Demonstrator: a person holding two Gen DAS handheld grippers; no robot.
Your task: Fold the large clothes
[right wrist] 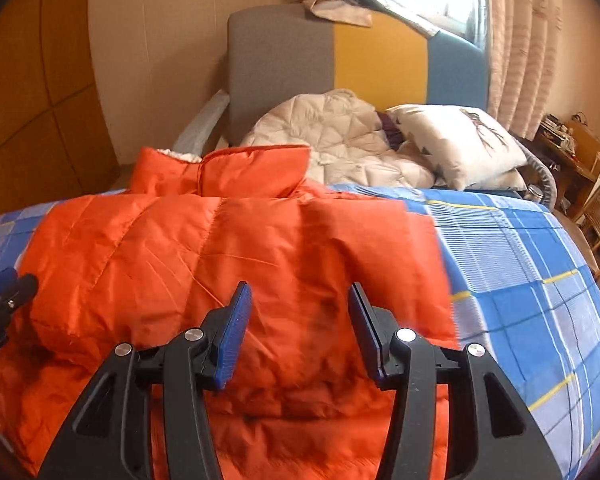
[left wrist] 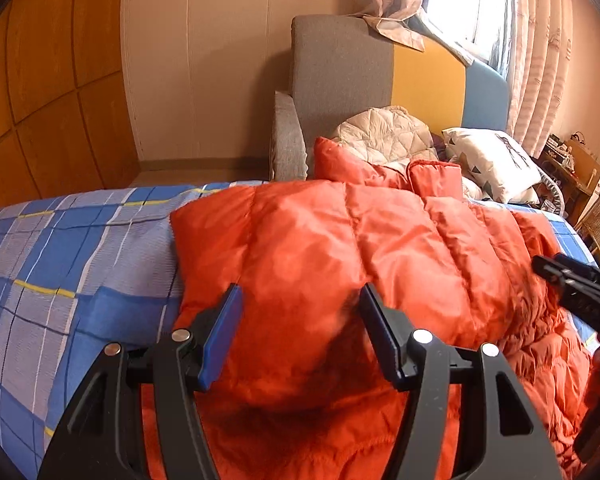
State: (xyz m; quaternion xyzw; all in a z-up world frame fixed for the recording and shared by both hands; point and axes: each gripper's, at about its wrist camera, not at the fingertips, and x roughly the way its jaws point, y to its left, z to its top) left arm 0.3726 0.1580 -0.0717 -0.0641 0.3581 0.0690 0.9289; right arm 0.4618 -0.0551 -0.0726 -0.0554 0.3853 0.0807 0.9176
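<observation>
The left hand-held gripper (left wrist: pixel 300 300) has its blue pads apart above the orange down jacket (left wrist: pixel 340 248); nothing is clamped between them, the fabric only shows in the gap. The right hand-held gripper (right wrist: pixel 298 300) is the same, jaws apart and empty, over the near part of the jacket; in the left view it appears as a dark shape at the right edge.

The jacket lies on the bed (right wrist: pixel 520 264), collar (right wrist: pixel 256 168) toward the headboard (right wrist: pixel 284 60); one part seems already laid over the body, so I judge that a fold is just set down and both grippers are free. The next move probably calls for a new grasp on an edge or on the hem, with both grippers taking the thick layers together, because the filling is springy and may push the fold open again.

The jacket is of smooth, shiny nylon, quilted in puffy vertical channels, with small wrinkles; the bed sheet is a blue and grey check with thin yellow lines, a matte cloth. Behind lie a cream quilted garment (right wrist: pixel 340 132) and a white patterned pillow (right wrist: pixel 460 140); the headboard is upholstered in grey, yellow and blue panels.
</observation>
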